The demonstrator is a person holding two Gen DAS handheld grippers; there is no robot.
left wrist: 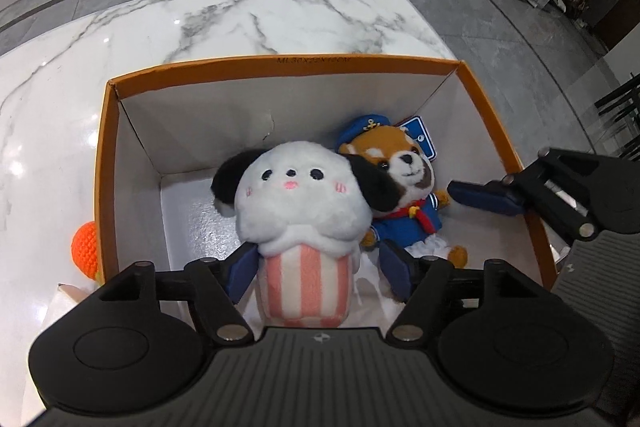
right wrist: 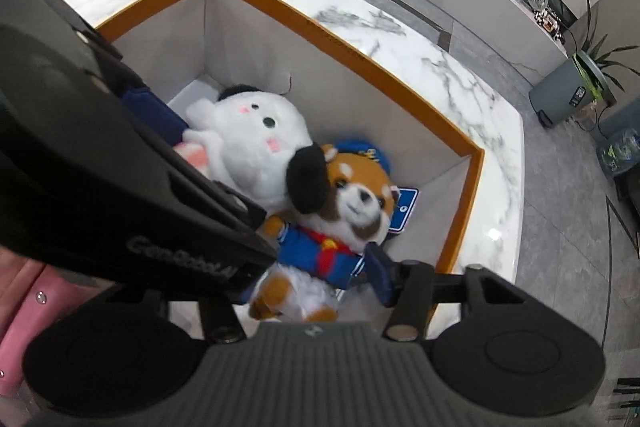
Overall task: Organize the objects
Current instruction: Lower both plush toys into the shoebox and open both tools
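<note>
Two plush toys lying in the box

Left gripper, jaws spread, is straddling the white dog without pinching; right gripper, jaws parted, is hovering over the panda beside it.

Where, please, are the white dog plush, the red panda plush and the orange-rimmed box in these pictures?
white dog plush (left wrist: 298, 199): left wrist view, on its face.
red panda plush (right wrist: 360, 201): right wrist view, on its muzzle.
orange-rimmed box (left wrist: 280, 67): left wrist view, on its far rim.
</note>
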